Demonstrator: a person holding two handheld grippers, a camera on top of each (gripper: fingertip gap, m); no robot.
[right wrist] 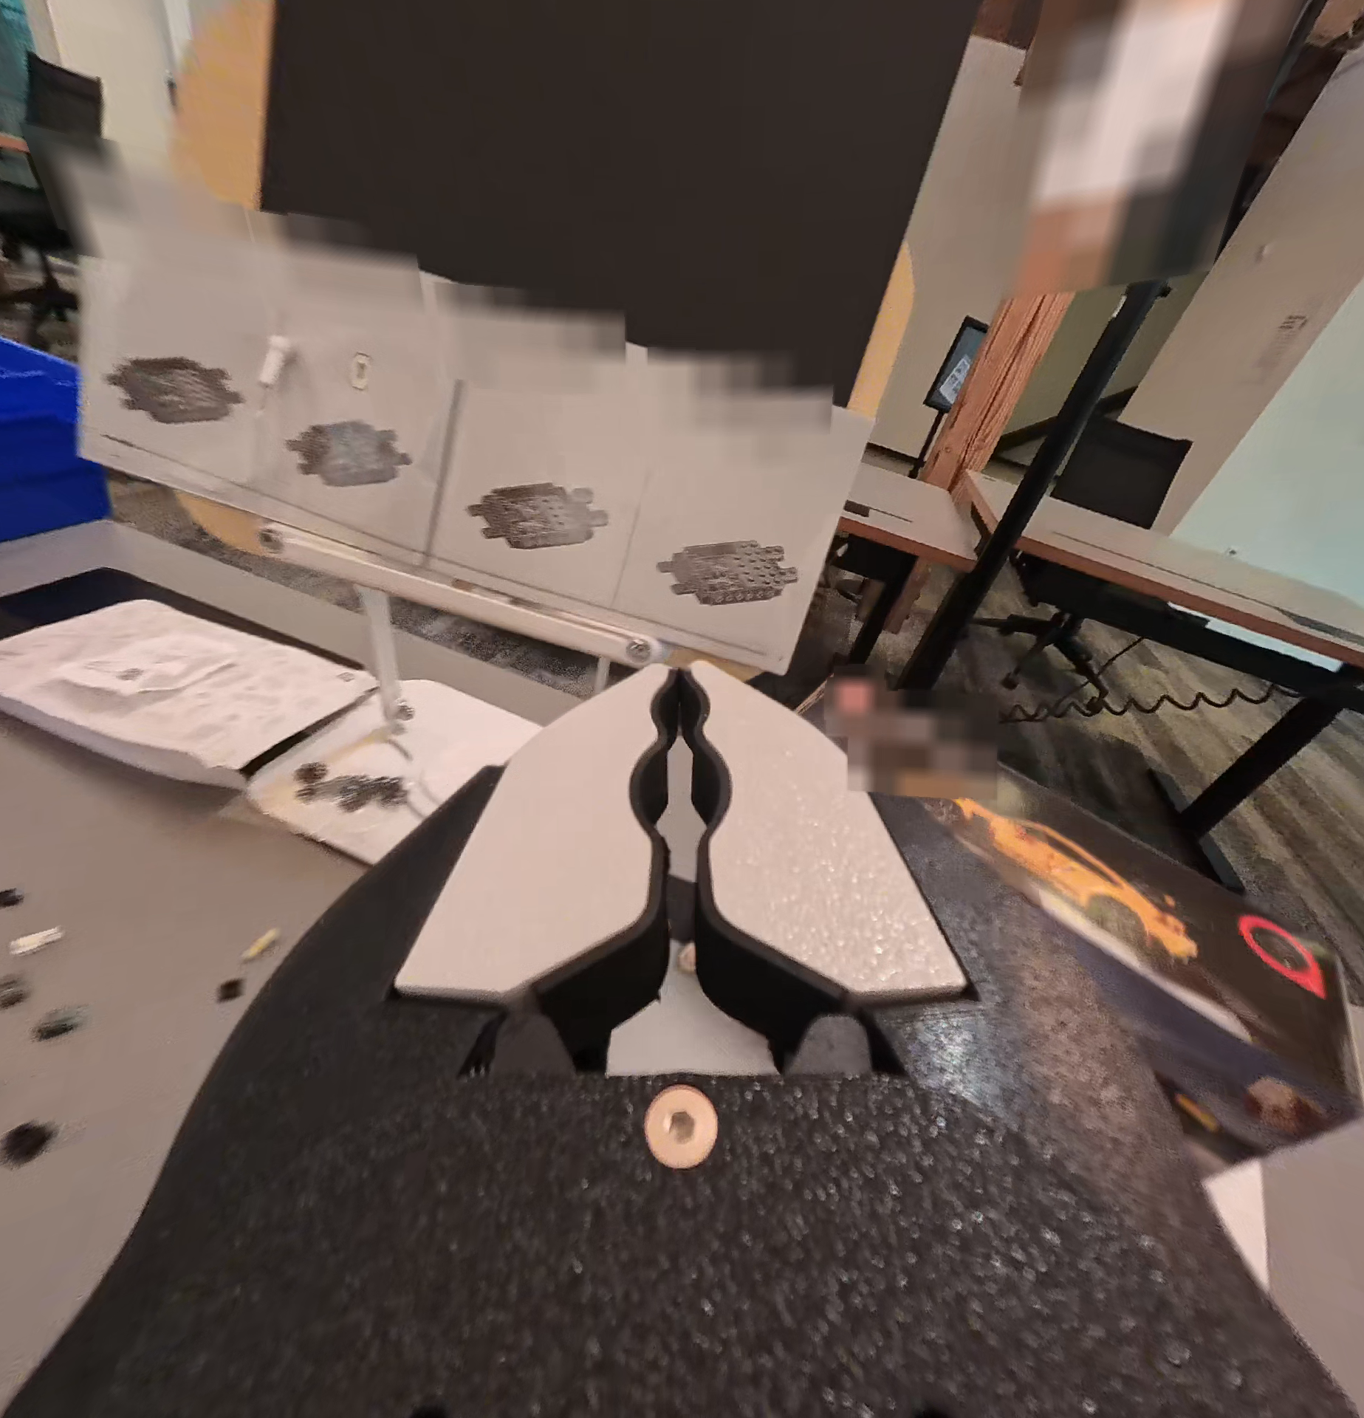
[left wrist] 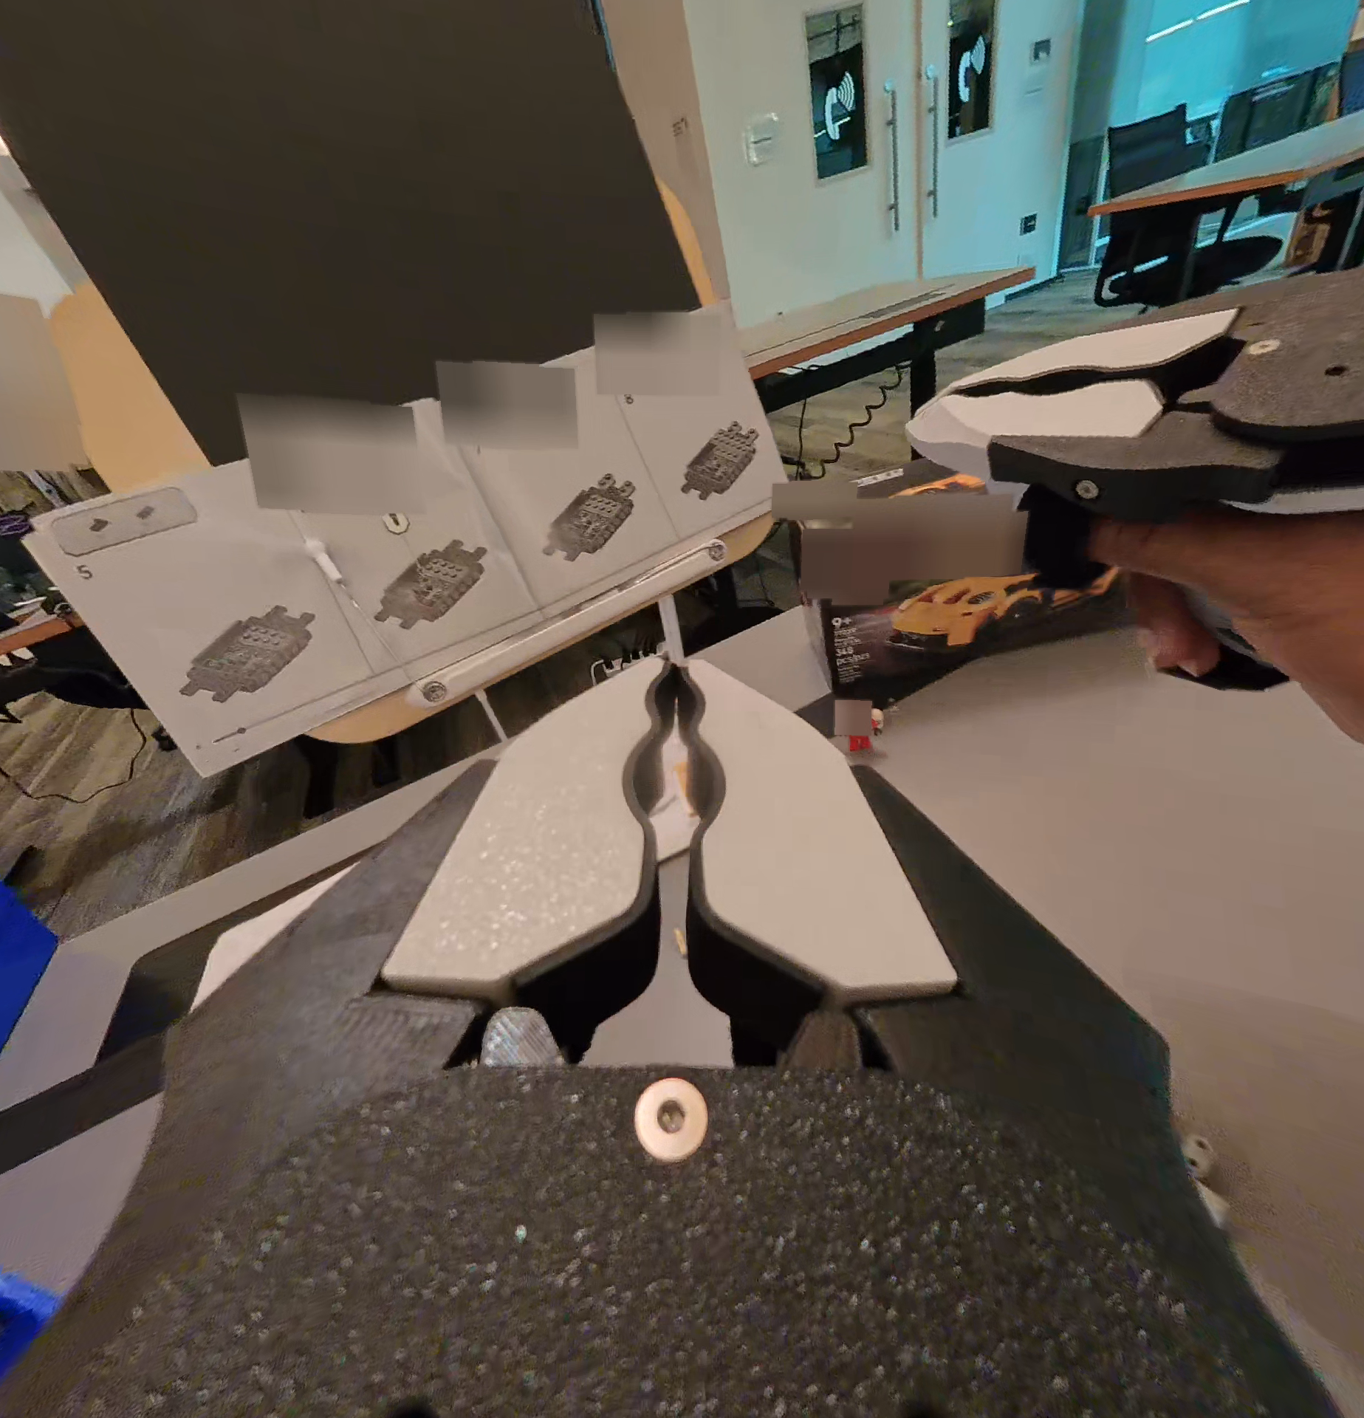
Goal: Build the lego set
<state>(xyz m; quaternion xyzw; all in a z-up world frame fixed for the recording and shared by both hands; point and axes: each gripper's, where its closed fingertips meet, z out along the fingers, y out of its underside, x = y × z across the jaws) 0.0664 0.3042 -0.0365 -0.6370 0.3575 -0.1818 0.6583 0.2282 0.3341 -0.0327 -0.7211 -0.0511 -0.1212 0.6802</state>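
Observation:
My left gripper [left wrist: 674,679] is shut and empty, held above the grey table [left wrist: 1047,882]. My right gripper [right wrist: 675,679] is shut and empty too; it also shows in the left wrist view [left wrist: 920,433] at the upper right, held by a hand [left wrist: 1277,606]. An instruction sheet [left wrist: 402,568] with grey build pictures hangs on a stand ahead of both grippers; it also shows in the right wrist view [right wrist: 464,491]. Several small loose lego pieces [right wrist: 34,1020] lie on the table at the left. The lego box [right wrist: 1108,936] with a yellow car lies at the right.
An open paper bag [right wrist: 164,683] and a sheet with dark pieces [right wrist: 349,790] lie near the stand's foot. A blue bin [right wrist: 26,445] stands at the left. A tiny red figure [left wrist: 859,737] stands by the box [left wrist: 970,614]. Desks and chairs stand beyond. Across from one pair of fingers to the other is roughly 15 cm.

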